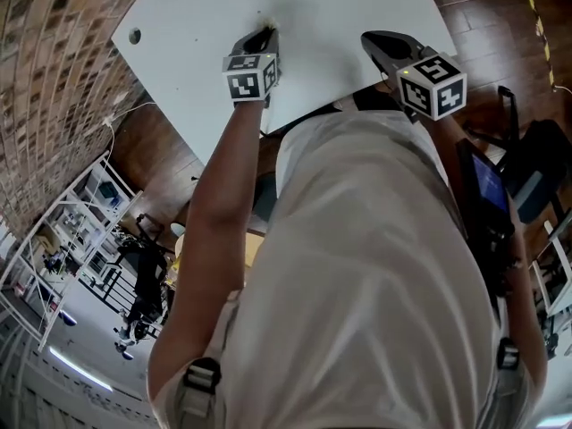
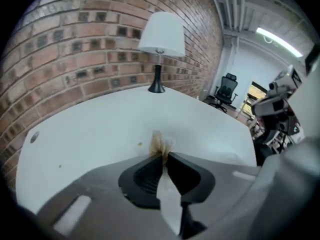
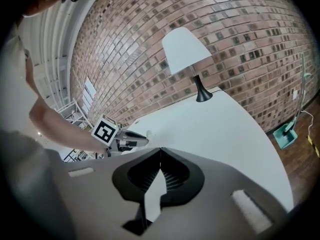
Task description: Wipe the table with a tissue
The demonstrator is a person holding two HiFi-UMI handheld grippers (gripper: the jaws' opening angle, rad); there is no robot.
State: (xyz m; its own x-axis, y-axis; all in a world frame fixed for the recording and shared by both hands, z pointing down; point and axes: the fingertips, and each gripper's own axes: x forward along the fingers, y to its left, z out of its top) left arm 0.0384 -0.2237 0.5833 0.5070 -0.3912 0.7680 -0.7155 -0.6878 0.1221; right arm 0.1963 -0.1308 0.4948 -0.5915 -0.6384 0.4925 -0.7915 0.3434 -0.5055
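Table (image 2: 100,129) before the lamp (image 2: 161,39): my left gripper (image 2: 164,155) nips the tissue (image 2: 161,143) (right gripper (image 3: 160,150) closed, empty); dragging may tear it.

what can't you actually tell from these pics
- Tissue: left gripper view, most of it is hidden between the left gripper's fingers.
- Specks on the table: left gripper view, too small to identify.
- Part of the table's near edge: head view, covered by the person's torso.
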